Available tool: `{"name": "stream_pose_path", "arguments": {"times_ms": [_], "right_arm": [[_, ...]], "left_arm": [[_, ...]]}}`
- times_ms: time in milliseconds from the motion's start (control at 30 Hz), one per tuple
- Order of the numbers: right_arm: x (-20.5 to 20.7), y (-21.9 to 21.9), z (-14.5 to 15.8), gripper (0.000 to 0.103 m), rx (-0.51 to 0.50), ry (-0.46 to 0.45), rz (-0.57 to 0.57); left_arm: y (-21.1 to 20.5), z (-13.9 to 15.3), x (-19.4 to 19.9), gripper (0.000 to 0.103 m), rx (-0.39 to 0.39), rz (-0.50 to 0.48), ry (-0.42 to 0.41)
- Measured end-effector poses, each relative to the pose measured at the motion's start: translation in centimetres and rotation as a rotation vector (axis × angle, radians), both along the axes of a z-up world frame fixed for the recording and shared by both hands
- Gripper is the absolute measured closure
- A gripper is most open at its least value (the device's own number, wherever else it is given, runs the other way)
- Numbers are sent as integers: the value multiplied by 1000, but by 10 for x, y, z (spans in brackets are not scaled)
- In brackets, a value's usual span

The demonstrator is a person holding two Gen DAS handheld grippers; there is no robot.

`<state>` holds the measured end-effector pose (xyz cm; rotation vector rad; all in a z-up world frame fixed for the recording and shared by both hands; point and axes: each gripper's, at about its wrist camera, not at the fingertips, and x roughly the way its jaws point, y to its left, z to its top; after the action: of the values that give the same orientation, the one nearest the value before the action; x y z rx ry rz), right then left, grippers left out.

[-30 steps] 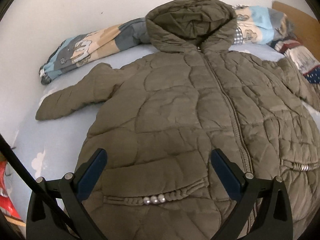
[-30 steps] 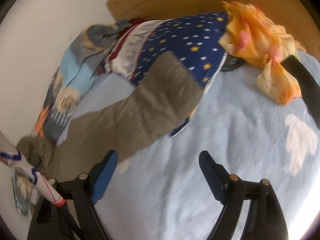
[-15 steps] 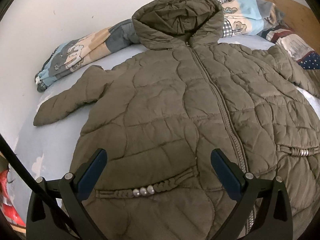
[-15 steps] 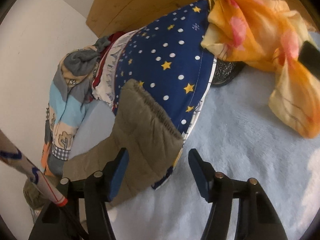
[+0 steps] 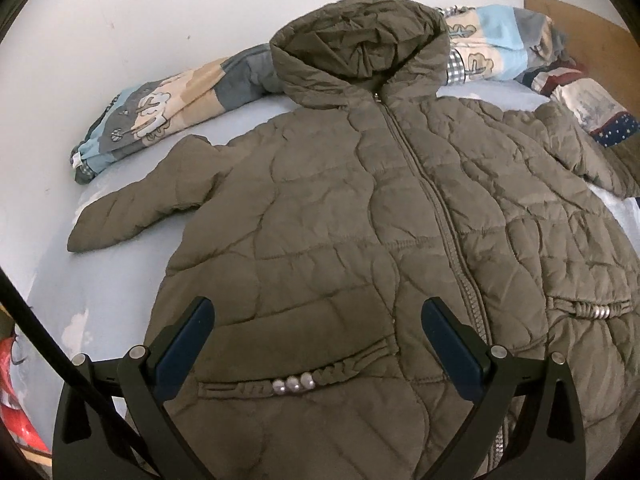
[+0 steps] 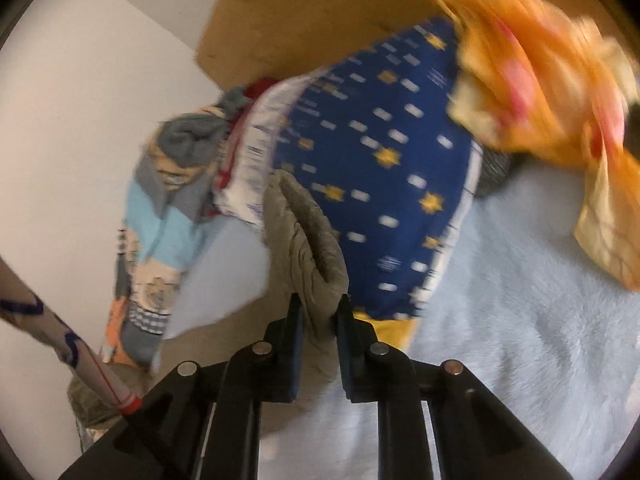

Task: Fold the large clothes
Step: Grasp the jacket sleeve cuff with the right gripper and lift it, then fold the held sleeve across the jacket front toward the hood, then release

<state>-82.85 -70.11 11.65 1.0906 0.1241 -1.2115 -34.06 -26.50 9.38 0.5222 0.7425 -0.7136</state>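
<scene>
My right gripper [image 6: 318, 312] has just been closing and now pinches the jacket's cuff [image 6: 316, 252], ready to fold that sleeve inward. My left gripper [image 5: 316, 340] hovers with jaws apart above the jacket [image 5: 360, 220], which lies spread flat on the bed [image 5: 60, 280].

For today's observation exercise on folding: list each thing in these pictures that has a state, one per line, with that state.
Jacket: spread flat on the bed, front up, unfolded.
Zipper: closed up to the collar.
Hood: open, propped against the rolled blanket.
Sleeve cuff: pinched, lifted off the bed.
Left gripper: open, above the jacket.
Right gripper: jaws have just been closing, now shut on the sleeve cuff.
</scene>
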Motion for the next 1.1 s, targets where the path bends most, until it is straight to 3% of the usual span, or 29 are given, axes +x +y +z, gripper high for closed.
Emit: {"name": "stream_pose_path", "arguments": {"times_ms": [367,600,833,1100], "right_arm": [[75,43,105,87,-132,-73,160],[144,89,163,87,-234,-94,313],[211,130,185,87,-269,-111,459],[285,153,194,87,-225,-135,579]], "left_arm": [[13,12,8,0,-31,30,-4],[23,18,13,0,-46,44,-6],[28,20,20,0,-53,61,8],[38,31,28,0,-95,73,21]]}}
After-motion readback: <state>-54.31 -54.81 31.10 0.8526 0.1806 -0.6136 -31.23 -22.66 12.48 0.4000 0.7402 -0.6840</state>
